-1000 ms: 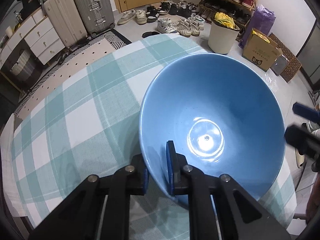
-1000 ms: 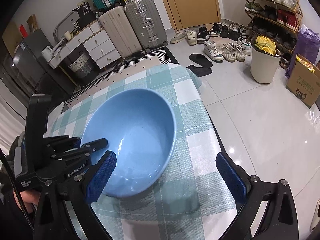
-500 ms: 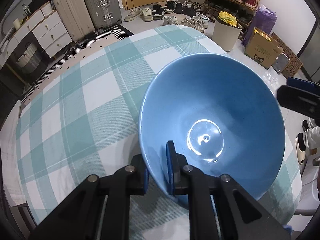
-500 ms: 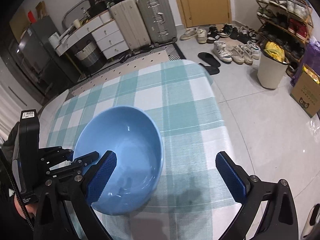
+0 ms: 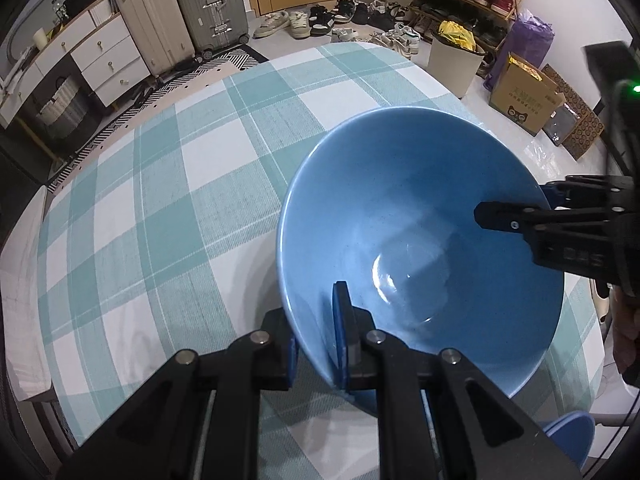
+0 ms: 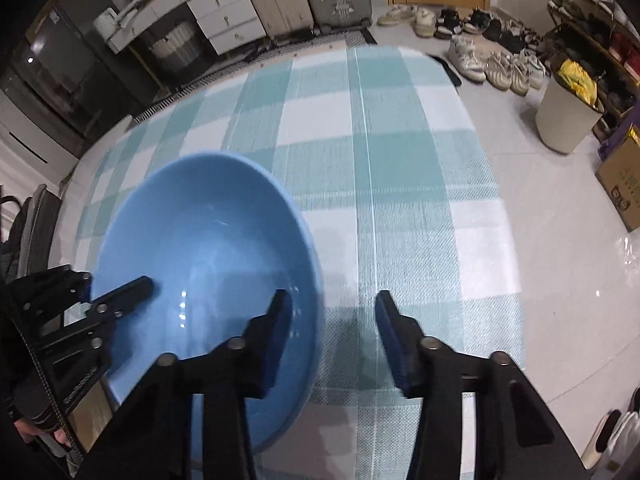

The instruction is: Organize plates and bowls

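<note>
A large blue bowl (image 5: 420, 208) hangs tilted over the checked table, and my left gripper (image 5: 316, 340) is shut on its near rim, one pad inside and one outside. In the right wrist view the same bowl (image 6: 200, 232) fills the lower left, with the left gripper (image 6: 105, 285) on its far side. My right gripper (image 6: 330, 320) straddles the bowl's right rim, its jaws closing. One finger is inside the bowl and the other outside over the cloth, and neither pad presses on the rim. The left wrist view shows the right gripper (image 5: 516, 200) at the bowl's right edge.
The table wears a teal and white checked cloth (image 5: 160, 200) and its right edge (image 6: 508, 216) drops to a tiled floor. Part of another blue dish (image 5: 572, 436) shows at the bottom right. A white bin (image 5: 452, 64), a cardboard box (image 5: 520, 92), shoes and suitcases stand beyond.
The right gripper has come down over the bowl's right rim and its jaws have narrowed from wide open. The left gripper has carried the bowl sideways over the table.
</note>
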{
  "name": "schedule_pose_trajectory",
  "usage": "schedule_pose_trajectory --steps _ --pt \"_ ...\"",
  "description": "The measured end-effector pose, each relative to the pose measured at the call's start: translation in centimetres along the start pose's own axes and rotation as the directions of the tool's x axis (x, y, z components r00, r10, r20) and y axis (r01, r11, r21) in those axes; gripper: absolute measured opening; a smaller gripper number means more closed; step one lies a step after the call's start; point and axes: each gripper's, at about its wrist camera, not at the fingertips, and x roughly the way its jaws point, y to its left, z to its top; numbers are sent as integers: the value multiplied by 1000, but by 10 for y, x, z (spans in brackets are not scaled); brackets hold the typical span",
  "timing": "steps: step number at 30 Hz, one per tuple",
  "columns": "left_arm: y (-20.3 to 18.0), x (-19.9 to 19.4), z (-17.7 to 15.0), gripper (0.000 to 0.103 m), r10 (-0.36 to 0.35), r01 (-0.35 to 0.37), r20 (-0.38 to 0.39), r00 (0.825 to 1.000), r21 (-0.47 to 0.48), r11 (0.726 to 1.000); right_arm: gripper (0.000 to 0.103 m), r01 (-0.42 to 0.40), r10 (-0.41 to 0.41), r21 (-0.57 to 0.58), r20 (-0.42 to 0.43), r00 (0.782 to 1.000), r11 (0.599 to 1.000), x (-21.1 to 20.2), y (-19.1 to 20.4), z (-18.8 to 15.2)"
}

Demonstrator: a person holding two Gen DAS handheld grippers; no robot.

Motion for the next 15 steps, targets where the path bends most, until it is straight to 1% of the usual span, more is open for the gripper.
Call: schedule_pose_trajectory --steps 3,5,8,12,15 --pt "1 -2 -3 13 -14 14 -1 1000 -10 1000 30 -21 21 -18 -14 1000 1000 4 5 -1" --pt "2 -3 -5 13 -16 16 -2 1000 -15 1000 22 -47 47 -6 -21 999 999 4 6 -2" --pt "2 -3 -7 13 -17 17 -4 1000 -22 1000 15 -53 52 -11 -16 999 999 2 9 -4" --pt "6 1 -6 14 -16 16 3 1000 -53 998 11 -55 54 -32 -11 998 998 -1 17 -4" --pt "9 7 -7 14 -33 32 -7 999 -71 997 9 -34 34 -42 -12 999 999 0 21 -3"
